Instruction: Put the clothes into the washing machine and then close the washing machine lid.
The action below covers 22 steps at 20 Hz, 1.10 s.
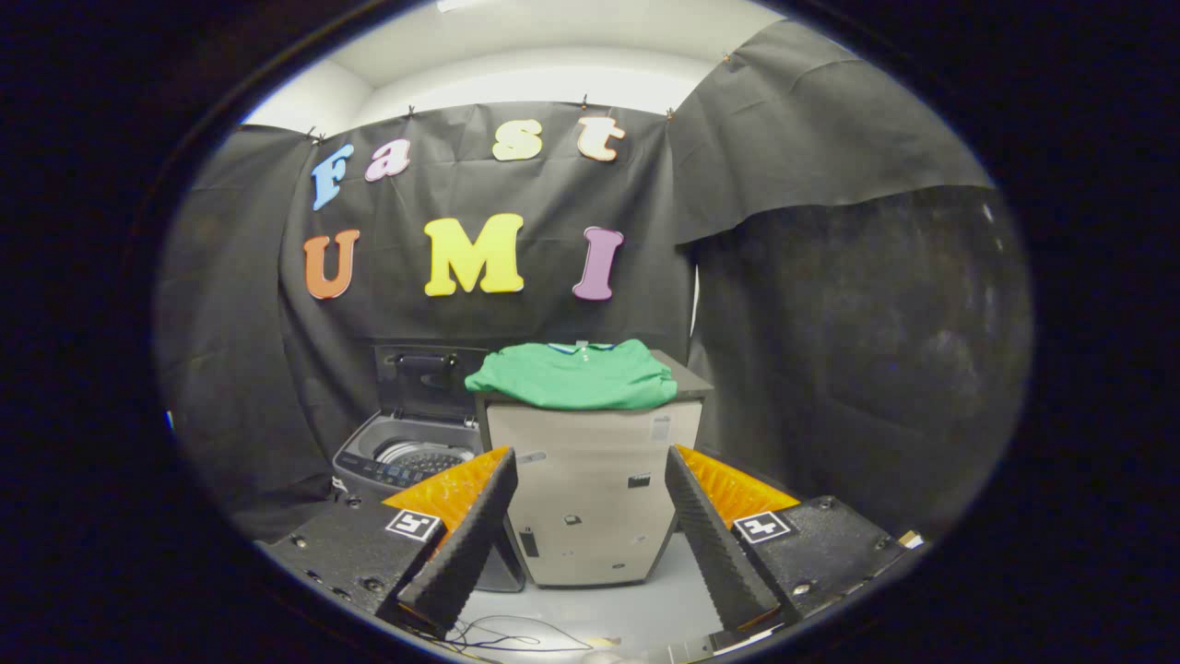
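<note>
1. Right up close, the gripper point(590, 530) has its two fingers spread wide apart, and it holds nothing.
2. Down at 6 o'clock, between the fingers, thin wires point(502, 634) lie on the pale floor point(599, 609).
3. Just ahead of the fingers stands a light cabinet point(590, 498) with a dark top. It fills the gap between the two fingers, but they do not touch it.
4. On top of the cabinet, at about 12 o'clock from the fingers, lies a folded green shirt point(576, 375). It lies flat, and one edge hangs a little over the front.
5. At about 10 o'clock from the gripper, just beside the cabinet, sits the washing machine point(406, 456). Part of it hides behind the left finger.
6. The washing machine lid point(426, 383) stands up, open, so the round drum point(426, 458) shows inside.
7. Far back, a black cloth wall point(830, 350) hangs behind everything, with a white wall point(516, 78) above it at 12 o'clock.
</note>
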Tool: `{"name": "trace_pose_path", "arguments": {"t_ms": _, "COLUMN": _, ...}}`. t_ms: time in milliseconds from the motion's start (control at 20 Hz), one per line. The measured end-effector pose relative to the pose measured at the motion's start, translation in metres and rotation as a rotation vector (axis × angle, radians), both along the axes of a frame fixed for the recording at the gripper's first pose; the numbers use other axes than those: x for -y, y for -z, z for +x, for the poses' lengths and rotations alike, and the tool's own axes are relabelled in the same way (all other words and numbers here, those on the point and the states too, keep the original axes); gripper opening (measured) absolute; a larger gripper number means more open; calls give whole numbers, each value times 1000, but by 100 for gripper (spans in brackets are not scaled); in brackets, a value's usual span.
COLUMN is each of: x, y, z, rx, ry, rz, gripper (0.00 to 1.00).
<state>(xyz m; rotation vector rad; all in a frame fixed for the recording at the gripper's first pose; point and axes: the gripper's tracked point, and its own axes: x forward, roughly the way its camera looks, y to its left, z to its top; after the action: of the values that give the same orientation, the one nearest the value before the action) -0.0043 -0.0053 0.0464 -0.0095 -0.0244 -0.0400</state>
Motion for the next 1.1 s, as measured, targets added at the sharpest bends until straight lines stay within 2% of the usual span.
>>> {"name": "trace_pose_path", "arguments": {"t_ms": 250, "x": -2, "y": -48, "z": 17, "rx": 6, "ry": 20, "rz": -15, "gripper": 100}}
{"name": "trace_pose_path", "arguments": {"t_ms": 450, "x": -2, "y": -100, "z": 53, "rx": 52, "ry": 27, "rz": -49, "gripper": 100}}
{"name": "trace_pose_path", "arguments": {"t_ms": 800, "x": -6, "y": -172, "z": 157, "rx": 56, "ry": 27, "rz": 17, "gripper": 100}}
{"name": "trace_pose_path", "arguments": {"t_ms": 1100, "x": -5, "y": -205, "z": 263, "rx": -27, "ry": 18, "rz": 19, "gripper": 100}}
